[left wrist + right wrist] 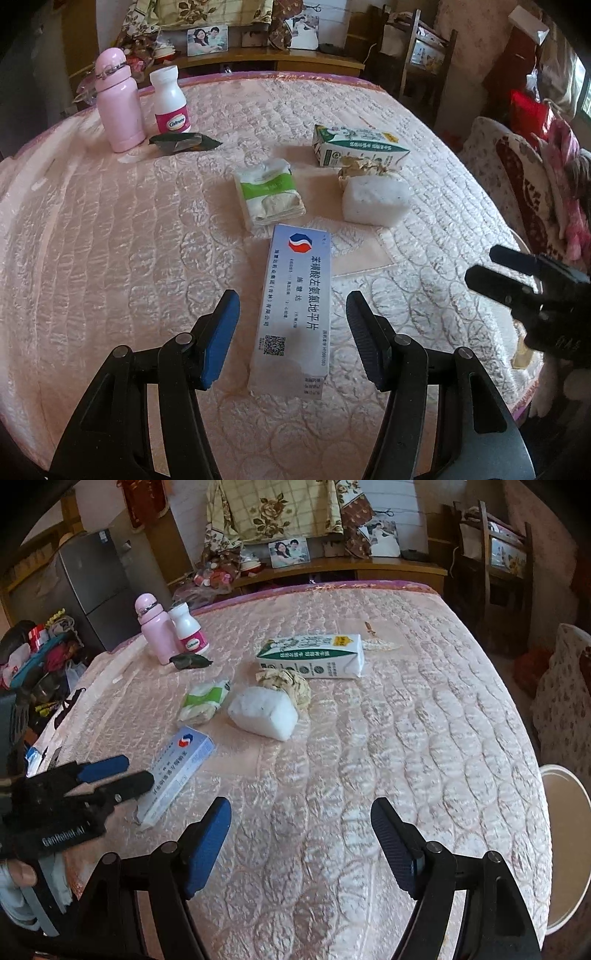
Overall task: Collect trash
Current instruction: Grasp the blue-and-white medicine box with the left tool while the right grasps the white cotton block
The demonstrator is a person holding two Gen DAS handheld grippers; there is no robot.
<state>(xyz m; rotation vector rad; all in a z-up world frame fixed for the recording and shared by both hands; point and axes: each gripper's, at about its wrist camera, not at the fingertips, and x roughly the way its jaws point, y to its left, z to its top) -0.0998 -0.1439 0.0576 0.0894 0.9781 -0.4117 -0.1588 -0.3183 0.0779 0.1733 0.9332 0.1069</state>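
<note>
currently: left gripper [291, 332], jaws apart, straddling pill box [293, 310] near bed [110, 258] edge, lined up to grasp. right gripper [301, 842] wide, empty. carton [314, 657], tissues [205, 699] farther off.

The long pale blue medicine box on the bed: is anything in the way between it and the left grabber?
Nothing visible blocks it. The long pale blue medicine box lies flat on the pink quilted mattress, with the left gripper open and its blue-padded fingers on either side, not touching it.
</note>
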